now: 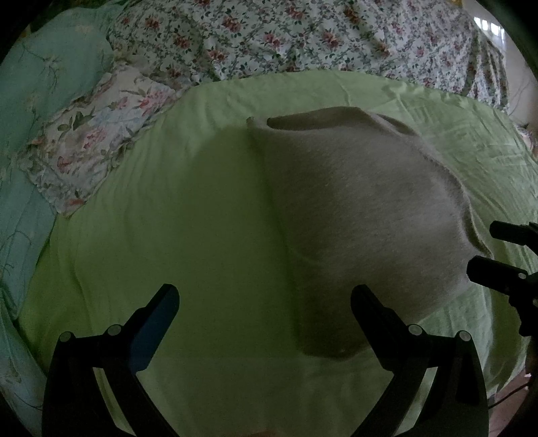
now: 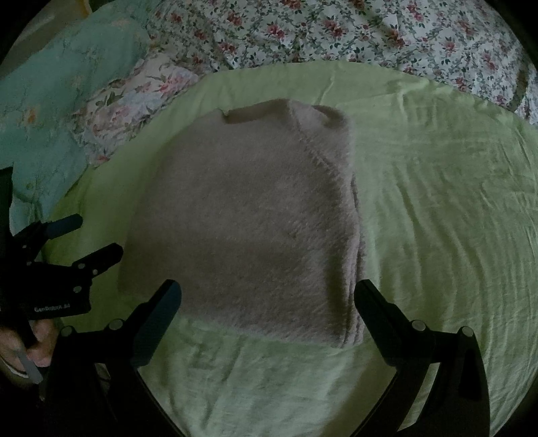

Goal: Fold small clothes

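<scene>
The sweater (image 2: pixel 248 218) lies flat on the green sheet (image 2: pixel 437 208) of the bed, in the middle, with its neck opening on the far side and the hem near both grippers. It looks already folded lengthwise: along its right side several layers are stacked, and a seam runs slanting from the neck.

The fabric is fuzzy and thick, so I judge it soft, light and not slippery. It will bend easily but it will not keep a sharp crease, and the stacked layers may slide apart if only the top one is lifted. It is not fragile.

The left gripper (image 1: pixel 265 302) hovers over the sheet at the sweater's near left corner, with jaws wide apart and nothing between them. The right gripper (image 2: pixel 269 299) hangs above the hem, also spread wide and empty.

The best hold, I think, is at the two near corners of the hem, pinching all layers together, then carrying the hem toward the neck. A flowered quilt (image 2: pixel 336 30) and a teal pillow (image 2: pixel 67 77) lie beyond, well apart from the sweater.
</scene>
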`<state>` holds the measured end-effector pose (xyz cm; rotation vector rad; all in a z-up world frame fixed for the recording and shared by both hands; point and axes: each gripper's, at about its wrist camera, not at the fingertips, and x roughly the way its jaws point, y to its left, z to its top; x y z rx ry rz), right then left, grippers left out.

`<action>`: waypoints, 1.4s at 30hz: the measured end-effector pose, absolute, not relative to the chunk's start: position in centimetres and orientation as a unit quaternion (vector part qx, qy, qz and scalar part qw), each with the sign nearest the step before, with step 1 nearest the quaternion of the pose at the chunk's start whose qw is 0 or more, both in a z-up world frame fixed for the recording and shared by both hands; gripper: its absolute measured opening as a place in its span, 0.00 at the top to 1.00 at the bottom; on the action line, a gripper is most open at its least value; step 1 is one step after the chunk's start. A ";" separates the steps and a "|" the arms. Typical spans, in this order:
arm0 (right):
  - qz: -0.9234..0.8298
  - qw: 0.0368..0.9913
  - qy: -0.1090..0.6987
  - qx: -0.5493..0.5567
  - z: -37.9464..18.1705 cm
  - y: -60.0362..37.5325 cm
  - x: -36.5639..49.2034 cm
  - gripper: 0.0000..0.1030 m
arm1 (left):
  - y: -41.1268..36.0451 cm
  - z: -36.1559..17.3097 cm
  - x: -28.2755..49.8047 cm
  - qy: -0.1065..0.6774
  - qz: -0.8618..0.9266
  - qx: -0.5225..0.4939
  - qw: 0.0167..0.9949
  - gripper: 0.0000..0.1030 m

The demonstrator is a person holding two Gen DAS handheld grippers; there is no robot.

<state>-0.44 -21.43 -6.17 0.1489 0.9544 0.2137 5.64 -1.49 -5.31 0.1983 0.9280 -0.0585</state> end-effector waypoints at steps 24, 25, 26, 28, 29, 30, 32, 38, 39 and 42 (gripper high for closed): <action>0.108 0.879 0.457 0.079 -5.7 -22.2 0.2 0.01 | -1.8 -4.9 5.8 0.444 -0.034 0.093 0.891 0.01; 0.109 0.879 0.457 0.079 -5.8 -22.2 0.2 0.01 | -1.7 -4.9 5.8 0.444 -0.034 0.093 0.891 0.01; 0.109 0.879 0.457 0.079 -5.7 -22.3 0.2 0.01 | -1.7 -4.9 5.8 0.444 -0.034 0.093 0.891 0.01; 0.109 0.879 0.457 0.079 -5.7 -22.3 0.2 0.01 | -1.7 -4.9 5.8 0.443 -0.034 0.094 0.891 0.01; 0.109 0.879 0.457 0.079 -5.7 -22.2 0.2 0.01 | -1.7 -4.9 5.9 0.443 -0.034 0.094 0.891 0.01; 0.108 0.879 0.457 0.079 -5.7 -22.2 0.2 0.01 | -1.8 -4.8 5.9 0.443 -0.035 0.093 0.891 0.01; 0.108 0.879 0.457 0.080 -5.7 -22.2 0.2 0.01 | -1.8 -4.9 5.9 0.444 -0.034 0.094 0.891 0.01; 0.105 0.879 0.457 0.082 -5.6 -21.9 0.2 0.01 | -1.9 -4.8 5.9 0.443 -0.034 0.093 0.891 0.01; 0.106 0.879 0.457 0.082 -5.6 -21.9 0.2 0.01 | -1.9 -4.8 5.9 0.444 -0.034 0.093 0.891 0.01; 0.105 0.879 0.457 0.083 -5.6 -21.9 0.2 0.01 | -2.1 -4.8 5.8 0.444 -0.034 0.093 0.891 0.01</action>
